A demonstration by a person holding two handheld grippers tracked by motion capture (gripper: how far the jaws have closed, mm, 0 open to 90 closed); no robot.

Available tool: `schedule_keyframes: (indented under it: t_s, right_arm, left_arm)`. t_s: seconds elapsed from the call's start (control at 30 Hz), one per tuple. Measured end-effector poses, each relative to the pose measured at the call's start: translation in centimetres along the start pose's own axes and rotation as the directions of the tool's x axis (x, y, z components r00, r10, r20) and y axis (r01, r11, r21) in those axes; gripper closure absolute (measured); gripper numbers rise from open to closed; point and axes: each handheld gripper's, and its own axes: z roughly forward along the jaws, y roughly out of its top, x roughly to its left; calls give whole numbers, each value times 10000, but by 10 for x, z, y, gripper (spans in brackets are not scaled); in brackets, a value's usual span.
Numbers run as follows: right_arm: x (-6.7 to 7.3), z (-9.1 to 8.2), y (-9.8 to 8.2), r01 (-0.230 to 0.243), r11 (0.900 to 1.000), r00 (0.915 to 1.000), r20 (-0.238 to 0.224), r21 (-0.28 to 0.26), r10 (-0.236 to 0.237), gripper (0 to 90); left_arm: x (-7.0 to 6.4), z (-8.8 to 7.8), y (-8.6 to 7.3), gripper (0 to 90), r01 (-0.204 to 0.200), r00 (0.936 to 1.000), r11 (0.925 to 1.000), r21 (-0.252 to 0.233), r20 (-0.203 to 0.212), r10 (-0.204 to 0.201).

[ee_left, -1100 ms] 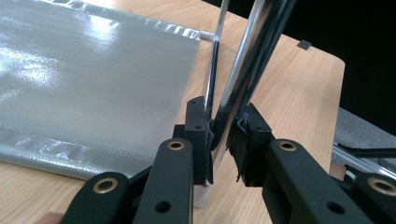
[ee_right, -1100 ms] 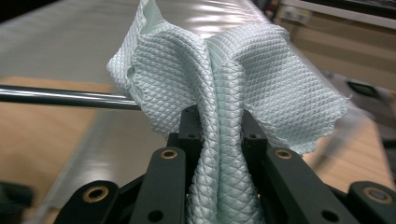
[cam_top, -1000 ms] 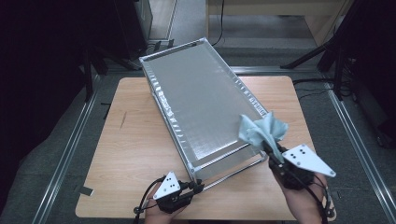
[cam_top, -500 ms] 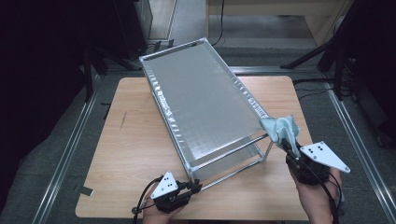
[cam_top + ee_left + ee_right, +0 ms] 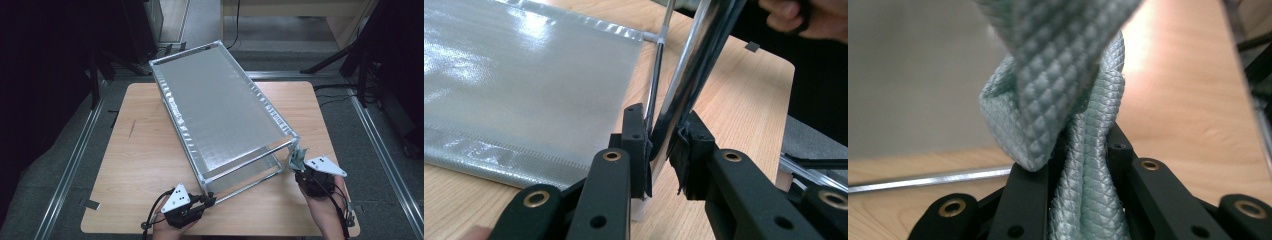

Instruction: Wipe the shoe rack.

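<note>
A metal-framed rack point(image 5: 220, 110) with a silvery fabric top lies askew across the wooden table point(image 5: 145, 160). Near the table's front edge, my left gripper point(image 5: 207, 200) is shut on the rack's near corner post. In the left gripper view the jaws clamp a chrome tube point(image 5: 689, 75) beside the silvery fabric point(image 5: 524, 75); the left gripper point(image 5: 661, 150) holds it tight. My right gripper point(image 5: 297, 167) is at the rack's near right corner, shut on a pale green waffle cloth point(image 5: 296, 157). The cloth point(image 5: 1068, 100) bunches up out of the right gripper point(image 5: 1083, 150) and hides its fingertips.
Metal floor rails point(image 5: 70, 165) run along both sides of the table. Dark stands and cables crowd the floor at the back right point(image 5: 350, 65). A small scrap of tape point(image 5: 92, 205) lies on the floor by the table's front left corner.
My right gripper has drawn the cloth off the rack's top, moving right and toward me to the near right corner. The left gripper stays clamped on the post.
</note>
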Motion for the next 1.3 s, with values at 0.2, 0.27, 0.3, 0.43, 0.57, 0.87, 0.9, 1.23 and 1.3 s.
schedule_keyframes:
  t_s: [0.2,0.27,0.3,0.43,0.57,0.87,0.9,1.23,1.3]
  right_arm:
    - [-7,27,-22,-144,9957,9998,-121,914,156,777]
    - [-9,32,-26,-204,9934,9996,-158,1127,224,777]
    - [-9,32,-26,-289,9935,9993,-220,1102,315,777]
    - [-11,20,-16,-598,9973,9965,-565,422,622,778]
    - [-12,-1,2,-876,9947,9930,-844,-529,830,778]
    - [-6,-42,33,-656,9685,9943,-978,-2402,431,778]
    - [-6,-40,31,-658,9700,9940,-1001,-2341,433,778]
    - [-11,10,-5,-627,9979,9938,-935,-181,607,777]
    - [-11,20,-13,-547,9982,9942,-916,242,567,778]
  left_arm:
    - [-1,0,0,775,-16,10000,10000,17,-47,16]
    - [-1,0,0,775,-5,10000,10000,12,-46,5]
    - [-1,0,0,775,-14,10000,10000,20,-51,14]
    - [0,0,0,776,-41,10000,10000,16,-48,41]
    - [-1,0,0,776,-37,10000,10000,13,-74,37]
    - [-2,1,0,778,-89,9999,10000,29,-141,89]
    - [-2,1,0,778,-92,9999,10000,31,-144,92]
    - [-1,0,0,779,-115,9998,9999,35,-141,116]
    - [-1,0,0,779,-112,9998,9999,36,-134,113]
